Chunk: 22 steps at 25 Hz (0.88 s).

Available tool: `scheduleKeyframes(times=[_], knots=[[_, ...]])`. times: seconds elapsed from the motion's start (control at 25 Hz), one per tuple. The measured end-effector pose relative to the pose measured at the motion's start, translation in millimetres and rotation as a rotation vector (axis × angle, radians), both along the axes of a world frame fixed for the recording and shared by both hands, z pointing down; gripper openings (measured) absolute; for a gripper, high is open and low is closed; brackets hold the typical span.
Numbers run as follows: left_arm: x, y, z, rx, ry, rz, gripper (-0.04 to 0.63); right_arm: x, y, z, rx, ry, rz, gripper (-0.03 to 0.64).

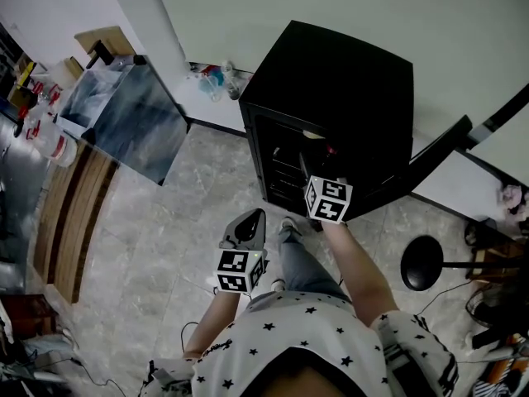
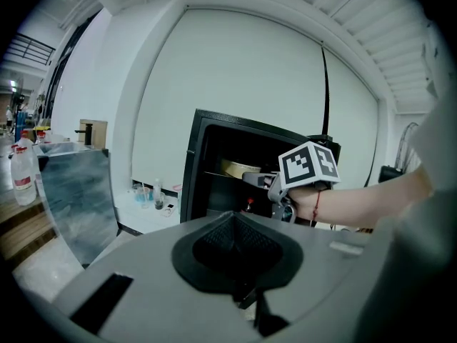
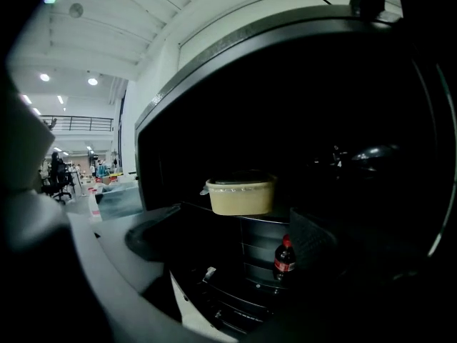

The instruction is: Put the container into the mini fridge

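Right tongs (image 3: 232, 245) wide, left tongs (image 2: 235, 243) together; container (image 3: 240, 196) upright, long axis crosswise in fridge (image 1: 355, 89).

pale wall (image 1: 248, 7), marbled tile floor (image 1: 165, 222)

Head view: even, diffuse room light with no hard shadows and a soft sheen on the floor (image 1: 157, 222) tiles; the interior of the black mini fridge (image 1: 347, 98) is crushed to near black. Left gripper view: bright off the white wall (image 2: 235, 84), with heavy barrel distortion and dark vignetted corners; the left gripper (image 2: 234, 227) is close to the lens and soft. Right gripper view: dim and underexposed inside the mini fridge, where only the pale container (image 3: 240, 195) catches light; ceiling lamps (image 3: 44, 77) at far left blow out to small glare spots.
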<state>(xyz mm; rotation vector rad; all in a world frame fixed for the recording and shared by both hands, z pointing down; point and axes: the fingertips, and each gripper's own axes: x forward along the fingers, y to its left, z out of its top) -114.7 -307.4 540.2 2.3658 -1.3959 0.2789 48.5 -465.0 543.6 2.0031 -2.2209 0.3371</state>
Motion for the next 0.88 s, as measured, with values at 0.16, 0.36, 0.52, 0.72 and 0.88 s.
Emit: scheduleKeyframes(times=[0.16, 0.36, 0.52, 0.72, 0.88], knots=[[3, 14, 0, 0.006, -0.002, 0.003, 0.012, -3, 20, -6, 0.011, -0.009, -0.025, 0.449], [7, 29, -8, 0.022, 0.004, 0.002, 0.012, -11, 48, -16, 0.021, 0.003, -0.076, 0.448], [8, 41, -16, 0.043, 0.005, -0.002, 0.012, -19, 74, -28, 0.043, 0.021, -0.122, 0.378], [9, 62, -21, 0.06, 0.007, -0.009, 0.012, -24, 114, -39, 0.057, 0.006, -0.149, 0.268], [9, 79, -24, 0.073, 0.011, -0.019, 0.012, -28, 141, -46, 0.075, 0.013, -0.173, 0.185]])
